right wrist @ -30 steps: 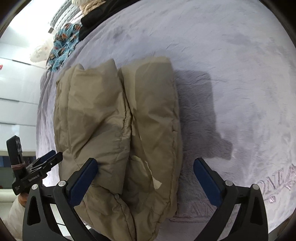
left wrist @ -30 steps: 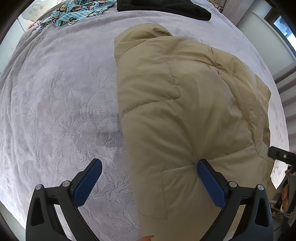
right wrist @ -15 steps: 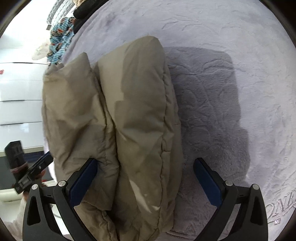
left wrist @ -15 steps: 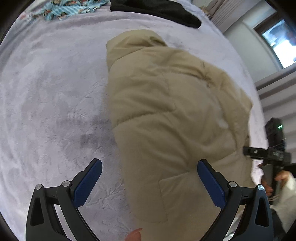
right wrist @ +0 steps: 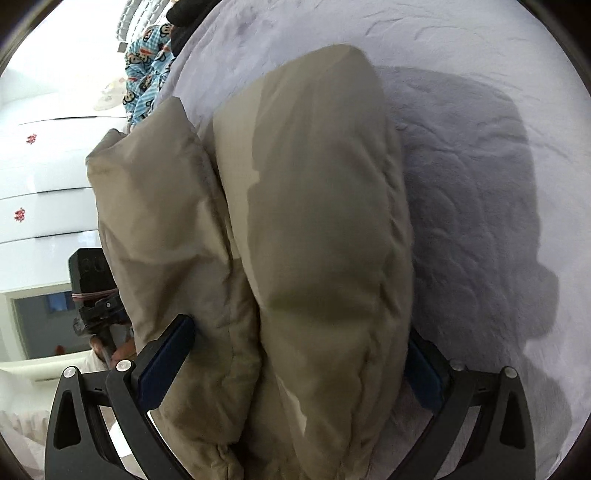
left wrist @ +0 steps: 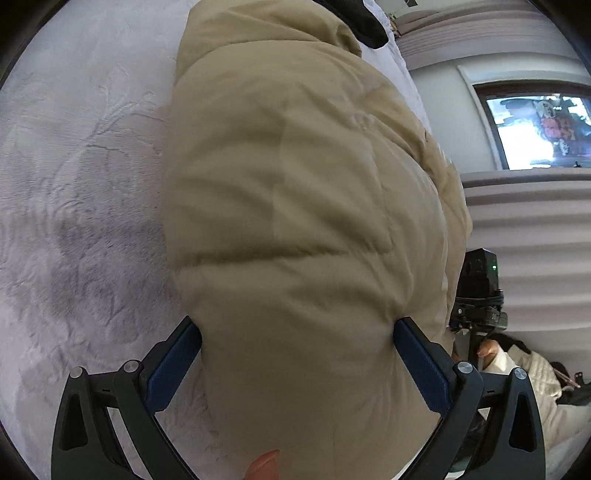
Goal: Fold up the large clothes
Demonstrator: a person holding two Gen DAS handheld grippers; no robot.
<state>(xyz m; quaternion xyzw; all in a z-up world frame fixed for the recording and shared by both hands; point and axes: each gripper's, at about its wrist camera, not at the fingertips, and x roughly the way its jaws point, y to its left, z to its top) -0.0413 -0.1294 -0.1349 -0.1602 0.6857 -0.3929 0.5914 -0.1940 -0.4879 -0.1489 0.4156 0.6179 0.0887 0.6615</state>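
Between the spread fingers of the left gripper (left wrist: 297, 334) bulges a folded tan puffer jacket (left wrist: 306, 206), its padded bulk filling the gap so that both blue finger pads (left wrist: 173, 363) press against its sides; the fingers stand wide apart, not clamped tight, with the jacket touching each one. Beyond the fingertips the jacket runs away across a bed covered by a pale grey embossed blanket (left wrist: 74, 184), which spreads out past the left finger. Beyond the jacket's far end lies a black garment (left wrist: 364, 22). Past the right finger a wall with a window (left wrist: 532, 129) shows, and near that finger the other handheld gripper body and a bit of the person's hand appear. In the right wrist view, the right gripper (right wrist: 299, 343) likewise straddles the jacket (right wrist: 325, 229), seen here as two thick padded rolls lying side by side lengthwise between the fingers. The left blue pad (right wrist: 164, 363) touches the nearer roll; the right finger is mostly hidden behind the jacket's edge, and the fingers are wide apart around the bundle. Past the right finger the blanket (right wrist: 480, 184) carries a dark shadow. Far beyond the left fingertip sits a blue cartoon-print cloth (right wrist: 147, 70) at the bed's edge.
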